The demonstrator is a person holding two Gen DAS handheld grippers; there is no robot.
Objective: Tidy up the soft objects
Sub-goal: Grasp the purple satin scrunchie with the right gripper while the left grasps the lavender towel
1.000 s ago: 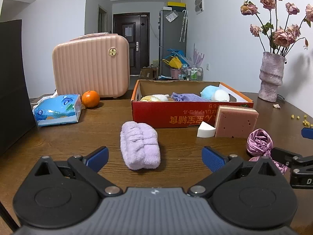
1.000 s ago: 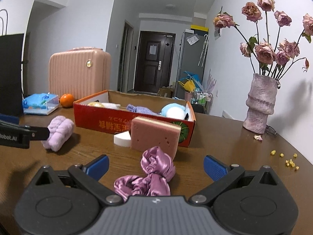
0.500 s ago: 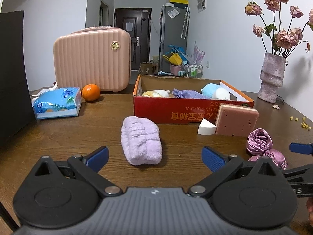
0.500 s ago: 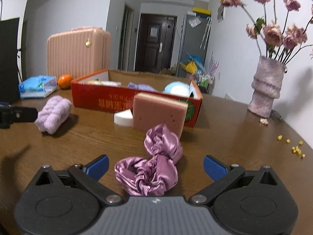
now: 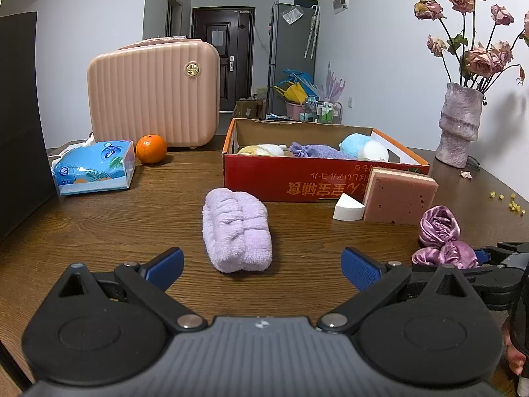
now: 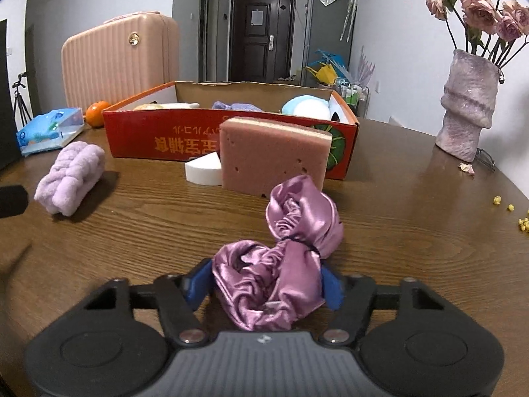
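Observation:
My right gripper point(image 6: 264, 284) is shut on a purple satin cloth point(image 6: 281, 264) that rests on the wooden table; the cloth also shows in the left wrist view point(image 5: 439, 235). My left gripper point(image 5: 261, 264) is open and empty, just short of a rolled lilac towel point(image 5: 236, 228), which also shows in the right wrist view point(image 6: 69, 175). A red cardboard box point(image 5: 324, 178) behind holds several soft items. A pink sponge point(image 6: 274, 158) and a white foam wedge point(image 6: 203, 168) lean at the box front.
A pink suitcase point(image 5: 155, 92), an orange point(image 5: 151, 149) and a blue tissue pack point(image 5: 96, 167) stand at the back left. A vase of dried roses point(image 5: 459, 125) stands at the back right, with yellow crumbs point(image 5: 506, 200) near it.
My right gripper has moved forward and closed its fingers on the purple satin cloth. My left gripper has stayed open, with the lilac towel a little closer in its view.

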